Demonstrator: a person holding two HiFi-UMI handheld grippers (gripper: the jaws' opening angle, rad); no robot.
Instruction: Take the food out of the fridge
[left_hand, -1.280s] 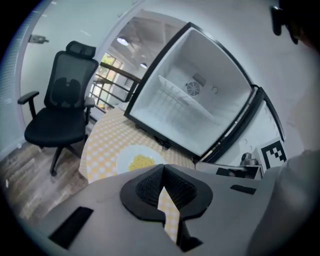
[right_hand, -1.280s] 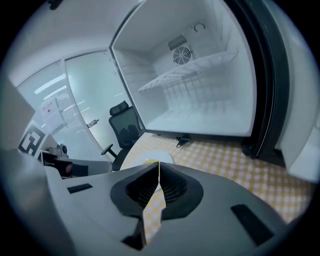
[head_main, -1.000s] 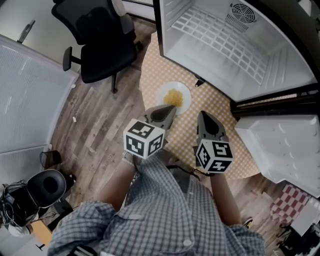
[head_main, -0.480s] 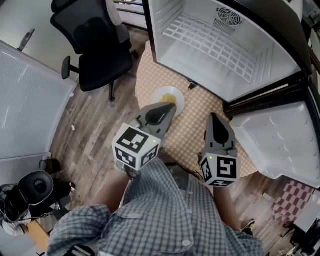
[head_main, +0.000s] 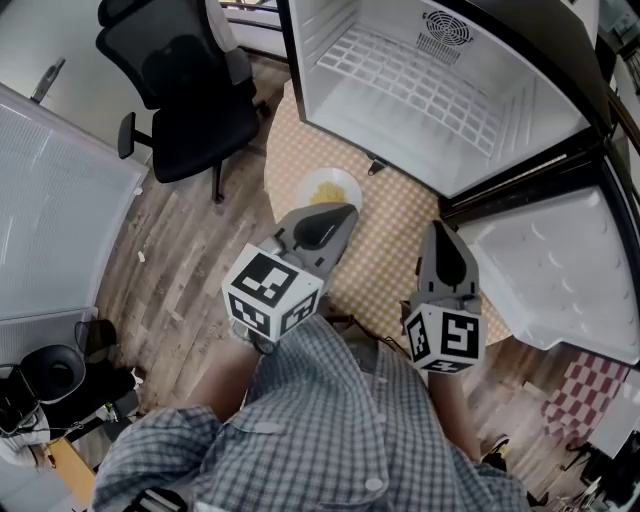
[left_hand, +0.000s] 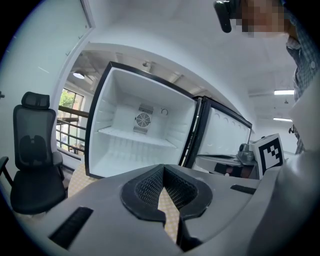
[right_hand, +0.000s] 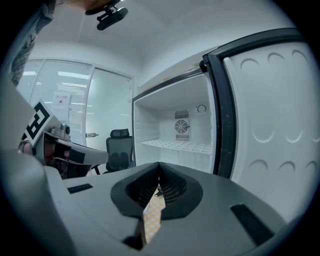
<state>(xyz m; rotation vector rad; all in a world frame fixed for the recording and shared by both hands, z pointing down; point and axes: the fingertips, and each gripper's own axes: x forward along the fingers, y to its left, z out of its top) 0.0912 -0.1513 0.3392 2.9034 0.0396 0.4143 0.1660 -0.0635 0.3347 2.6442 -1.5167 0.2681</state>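
A white plate (head_main: 306, 192) with yellow food (head_main: 327, 190) lies on a round checked cloth (head_main: 390, 250) in front of the open fridge (head_main: 440, 100). The fridge (left_hand: 140, 135) is empty inside; only its wire shelf (right_hand: 180, 145) shows. In the head view my left gripper (head_main: 348, 209) hangs just above the plate's near edge, shut and empty. My right gripper (head_main: 437, 226) is to the right of it over the cloth, also shut with nothing held. In the left gripper view the left gripper (left_hand: 162, 168) points at the fridge, as does the right gripper (right_hand: 159, 177) in its own view.
The fridge door (head_main: 560, 270) stands open at the right. A black office chair (head_main: 185, 80) stands left of the fridge on the wood floor. A glass partition (head_main: 50, 200) runs along the left, with dark gear (head_main: 50, 375) at the lower left.
Both grippers have risen towards the head camera and stayed shut. The plate of food has kept its place on the cloth.
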